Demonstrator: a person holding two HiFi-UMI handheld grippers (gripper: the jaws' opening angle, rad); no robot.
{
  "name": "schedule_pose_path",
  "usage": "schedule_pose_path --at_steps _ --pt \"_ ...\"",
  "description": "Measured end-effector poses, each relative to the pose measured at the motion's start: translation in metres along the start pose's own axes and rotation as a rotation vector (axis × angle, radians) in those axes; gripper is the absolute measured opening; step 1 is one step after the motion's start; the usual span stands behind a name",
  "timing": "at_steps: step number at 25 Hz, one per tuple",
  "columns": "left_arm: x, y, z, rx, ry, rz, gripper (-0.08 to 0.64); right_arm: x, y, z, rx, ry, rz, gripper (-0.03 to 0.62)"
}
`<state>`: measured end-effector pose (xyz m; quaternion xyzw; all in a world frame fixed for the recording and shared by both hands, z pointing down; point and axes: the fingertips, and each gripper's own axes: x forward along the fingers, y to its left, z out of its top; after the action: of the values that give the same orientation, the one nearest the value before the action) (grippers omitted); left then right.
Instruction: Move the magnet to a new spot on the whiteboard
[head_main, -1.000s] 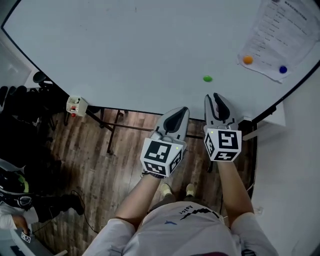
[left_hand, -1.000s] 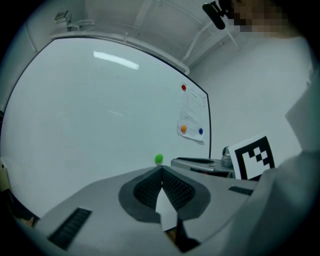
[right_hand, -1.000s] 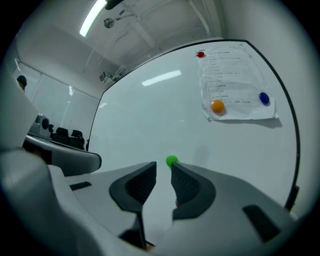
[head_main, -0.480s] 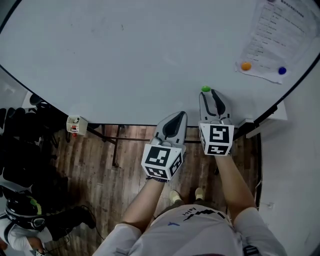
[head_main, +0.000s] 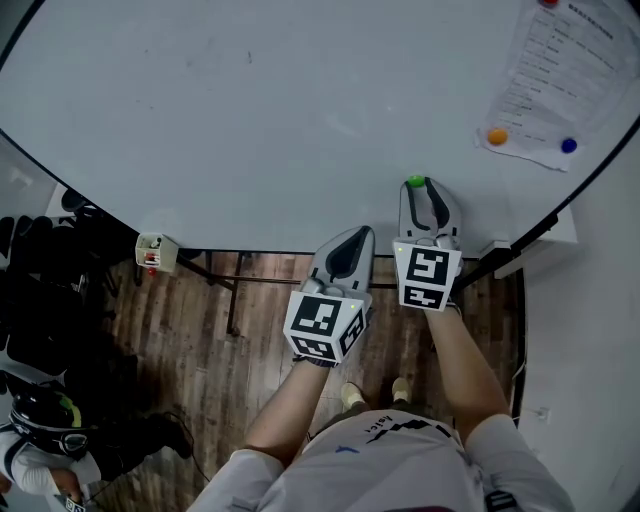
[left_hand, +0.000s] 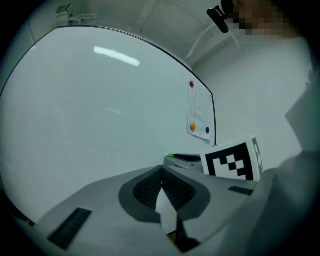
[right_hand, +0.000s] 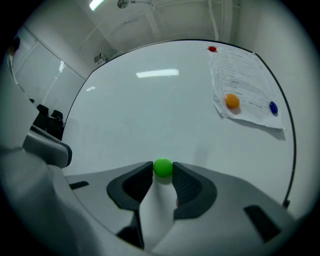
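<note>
A small green magnet (head_main: 413, 181) (right_hand: 162, 167) sticks to the whiteboard (head_main: 250, 120) near its lower edge. My right gripper (head_main: 422, 188) (right_hand: 162, 171) is right up against the board, and its jaws are opening with the magnet between the two fingertips. The dark pads flank the magnet closely on both sides. My left gripper (head_main: 352, 240) (left_hand: 161, 172) hangs just left of the right one, a little back from the board, shut and empty. In the left gripper view, the green magnet (left_hand: 170, 155) peeks out beside the right gripper's marker cube.
A printed sheet (head_main: 545, 80) hangs at the board's right, pinned by an orange magnet (head_main: 497, 136), a blue magnet (head_main: 568, 145) and a red magnet (right_hand: 212, 49). A small marker holder (head_main: 155, 250) sits at the board's lower left edge. Below are the wooden floor and the board's legs.
The right gripper has moved forward to the board. The green magnet, which was clear ahead of its tips, now sits between them. The left gripper has barely shifted.
</note>
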<state>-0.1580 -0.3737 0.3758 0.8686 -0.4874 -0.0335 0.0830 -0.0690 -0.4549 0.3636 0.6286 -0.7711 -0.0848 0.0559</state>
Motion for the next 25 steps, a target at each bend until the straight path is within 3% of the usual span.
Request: schedule_pose_path --at_steps 10,25 --pt "-0.015 -0.001 0.002 -0.001 -0.002 0.021 0.009 -0.005 -0.001 0.003 0.025 0.012 0.018 0.124" --pt "-0.034 -0.04 0.006 -0.008 -0.019 0.014 0.009 -0.072 -0.005 0.026 0.101 -0.013 0.154 0.124"
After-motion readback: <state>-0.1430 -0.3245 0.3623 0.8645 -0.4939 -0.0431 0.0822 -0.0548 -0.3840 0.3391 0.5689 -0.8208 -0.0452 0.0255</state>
